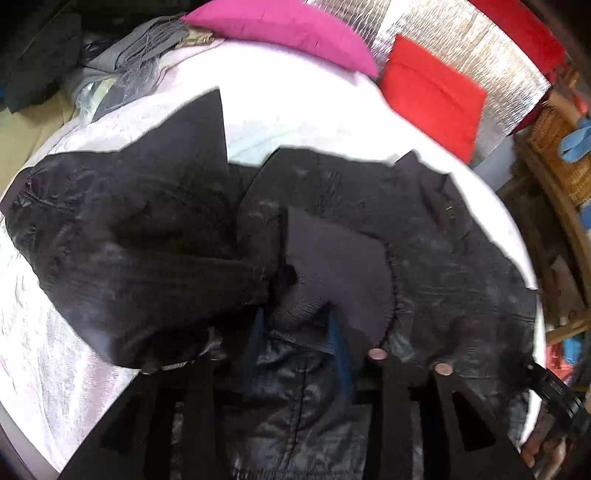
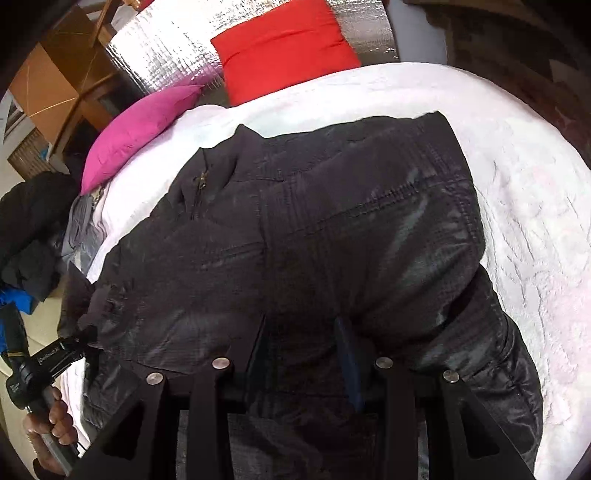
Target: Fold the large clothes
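- We see the black padded jacket [image 2: 314,240] lying spread on the white bedspread [image 2: 517,184], its zip collar toward the pillows.
- Our left gripper [image 1: 297,325] has its blue fingers [image 1: 341,354] clamped on the knitted cuff [image 1: 332,266] of a sleeve, which lies over the jacket body.
- Our right gripper [image 2: 304,347] presses on the shiny fabric; the fingers stand apart with cloth between them, and we cannot tell if they grip it.
- A pink pillow [image 1: 288,33] and a red pillow [image 1: 432,96] lie at the head of the bed, before a silver foil panel [image 1: 461,48].
- A pile of grey clothes [image 1: 129,55] lies near the pink pillow.
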`<move>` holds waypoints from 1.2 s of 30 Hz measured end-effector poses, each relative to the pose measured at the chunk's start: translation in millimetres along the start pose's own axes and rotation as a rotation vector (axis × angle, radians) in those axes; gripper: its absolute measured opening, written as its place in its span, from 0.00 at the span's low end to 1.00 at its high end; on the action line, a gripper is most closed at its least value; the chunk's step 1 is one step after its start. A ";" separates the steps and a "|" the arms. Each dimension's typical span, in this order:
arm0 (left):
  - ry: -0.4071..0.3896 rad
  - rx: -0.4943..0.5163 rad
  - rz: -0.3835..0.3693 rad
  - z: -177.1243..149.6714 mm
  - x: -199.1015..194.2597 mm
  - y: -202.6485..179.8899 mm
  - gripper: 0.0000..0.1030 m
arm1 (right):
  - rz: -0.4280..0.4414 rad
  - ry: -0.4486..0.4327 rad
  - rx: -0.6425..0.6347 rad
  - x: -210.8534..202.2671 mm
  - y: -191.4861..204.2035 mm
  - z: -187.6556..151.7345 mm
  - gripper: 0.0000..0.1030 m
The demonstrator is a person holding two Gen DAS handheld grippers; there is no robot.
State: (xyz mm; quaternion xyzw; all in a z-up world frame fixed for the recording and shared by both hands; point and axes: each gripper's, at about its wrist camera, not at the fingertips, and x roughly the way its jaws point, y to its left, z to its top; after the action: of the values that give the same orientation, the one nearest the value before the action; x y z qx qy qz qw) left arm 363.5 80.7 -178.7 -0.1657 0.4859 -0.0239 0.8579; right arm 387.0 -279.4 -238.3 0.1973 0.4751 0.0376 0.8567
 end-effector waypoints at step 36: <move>-0.281 -0.686 0.123 67.0 -2.5 321.7 0.07 | 0.042 -0.039 -0.145 8.8 44.1 -13.1 0.44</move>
State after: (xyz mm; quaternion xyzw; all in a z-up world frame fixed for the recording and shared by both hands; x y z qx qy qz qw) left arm 380.0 402.4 -243.9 -0.4157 0.3522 0.2148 0.8105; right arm 386.4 -232.7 -235.0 0.1452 0.4500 0.0863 0.8769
